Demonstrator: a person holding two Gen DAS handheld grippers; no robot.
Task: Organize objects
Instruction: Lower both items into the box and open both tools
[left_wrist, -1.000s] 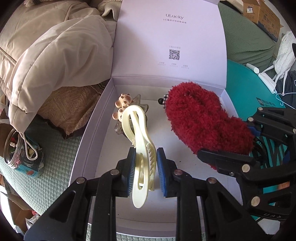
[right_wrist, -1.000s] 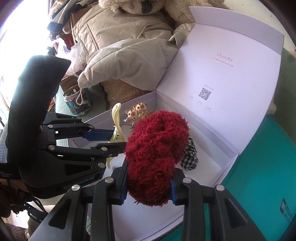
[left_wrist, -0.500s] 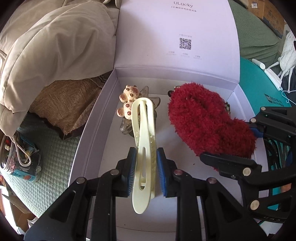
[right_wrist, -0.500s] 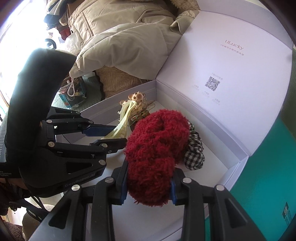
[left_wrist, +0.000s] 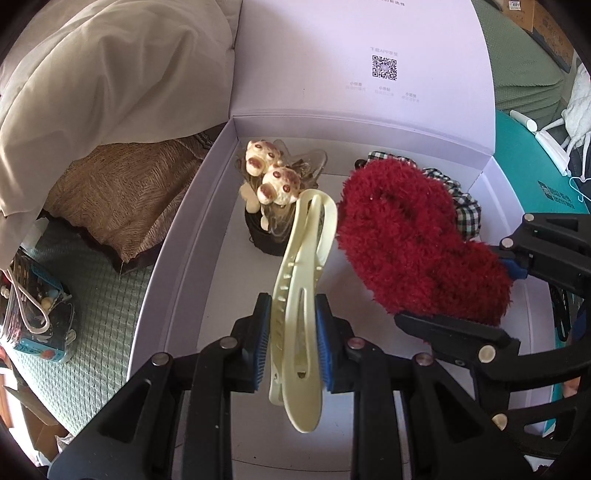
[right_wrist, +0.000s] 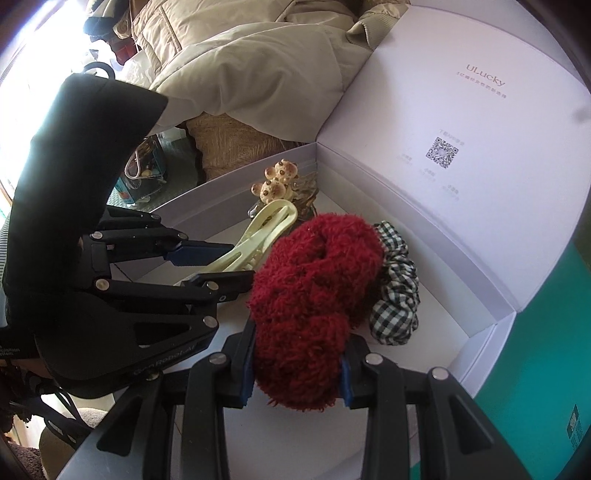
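Left gripper (left_wrist: 291, 339) clamps the cream hair clip (left_wrist: 301, 295) at frame centre; right gripper (right_wrist: 295, 373) clamps the red fluffy scrunchie (right_wrist: 314, 288) — both over the white box (left_wrist: 177, 236). Only the right view shows the checked scrunchie (right_wrist: 397, 291) fully.

Your left wrist cam sits close above the white box (left_wrist: 177, 266), looking fwd and down along its fingers toward the raised lid (left_wrist: 362, 55), w/ the right gripper (left_wrist: 476, 291) entering at the frame's right edge. Your right wrist cam looks into the same box (right_wrist: 480, 354) from the opposite side, equally near, angled toward the back corner, w/ the left gripper (right_wrist: 218, 262) filling its left half. Both views share the box interior, lid QR code (right_wrist: 442, 152), mushroom clip (left_wrist: 271, 173) and beige jacket (right_wrist: 258, 62) behind.
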